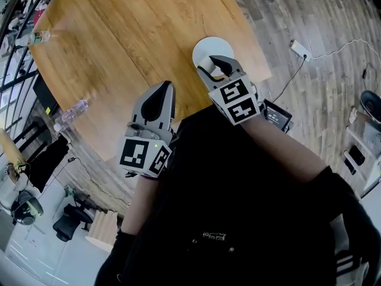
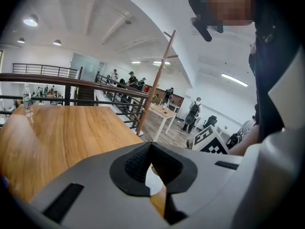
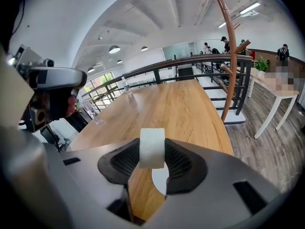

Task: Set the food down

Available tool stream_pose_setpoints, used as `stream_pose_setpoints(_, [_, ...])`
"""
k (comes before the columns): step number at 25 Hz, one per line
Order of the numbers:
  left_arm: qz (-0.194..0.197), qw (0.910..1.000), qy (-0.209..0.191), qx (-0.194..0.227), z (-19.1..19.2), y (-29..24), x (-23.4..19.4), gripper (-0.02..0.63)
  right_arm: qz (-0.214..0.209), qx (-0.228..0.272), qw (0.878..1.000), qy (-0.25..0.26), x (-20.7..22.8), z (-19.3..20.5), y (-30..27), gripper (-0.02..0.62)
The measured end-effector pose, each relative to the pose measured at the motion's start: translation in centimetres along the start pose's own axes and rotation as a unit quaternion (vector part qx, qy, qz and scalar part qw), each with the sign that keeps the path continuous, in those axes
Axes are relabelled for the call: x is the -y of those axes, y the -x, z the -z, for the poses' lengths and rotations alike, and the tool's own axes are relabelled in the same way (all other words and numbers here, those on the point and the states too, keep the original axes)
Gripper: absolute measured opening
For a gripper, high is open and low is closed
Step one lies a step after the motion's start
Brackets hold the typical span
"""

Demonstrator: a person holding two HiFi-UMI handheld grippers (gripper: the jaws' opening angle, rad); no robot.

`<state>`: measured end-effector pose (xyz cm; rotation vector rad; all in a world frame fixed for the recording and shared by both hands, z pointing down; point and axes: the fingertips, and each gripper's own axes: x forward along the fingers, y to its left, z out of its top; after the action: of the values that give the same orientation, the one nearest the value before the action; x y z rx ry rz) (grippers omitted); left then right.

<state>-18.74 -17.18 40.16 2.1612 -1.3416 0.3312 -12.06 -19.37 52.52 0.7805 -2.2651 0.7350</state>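
A white, roll-shaped piece of food (image 3: 152, 148) is pinched between the pads of my right gripper (image 3: 152, 157). In the head view that gripper (image 1: 215, 67) hovers over the near rim of a small white plate (image 1: 209, 45) at the right edge of the round wooden table (image 1: 131, 34). The plate (image 3: 161, 179) shows just below the food. My left gripper (image 1: 162, 94) hangs over the table's near edge, left of the plate. Its jaws meet at the tips, shut, with nothing in them (image 2: 151, 147).
Two clear water bottles (image 1: 36, 37) (image 1: 74, 111) stand along the table's left edge. A black device (image 1: 275, 115) and a power strip with a cable (image 1: 299, 48) lie on the wood floor to the right. A railing (image 3: 209, 66) runs behind the table.
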Motion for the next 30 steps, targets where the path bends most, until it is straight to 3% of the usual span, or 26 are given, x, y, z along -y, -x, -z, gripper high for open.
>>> stream_pose_setpoints(13, [-0.007, 0.9998, 0.002, -0.017, 1.0, 0.6, -0.7, 0.003, 0.037, -0.066, 0.997, 0.008, 3.1, 5.5, -4.3, 0.167])
stream_pose_setpoints(30, [-0.018, 0.9990, 0.008, -0.041, 2.5, 1.0, -0.8, 0.003, 0.086, -0.152, 0.983, 0.052, 5.3, 11.9, -8.1, 0.167])
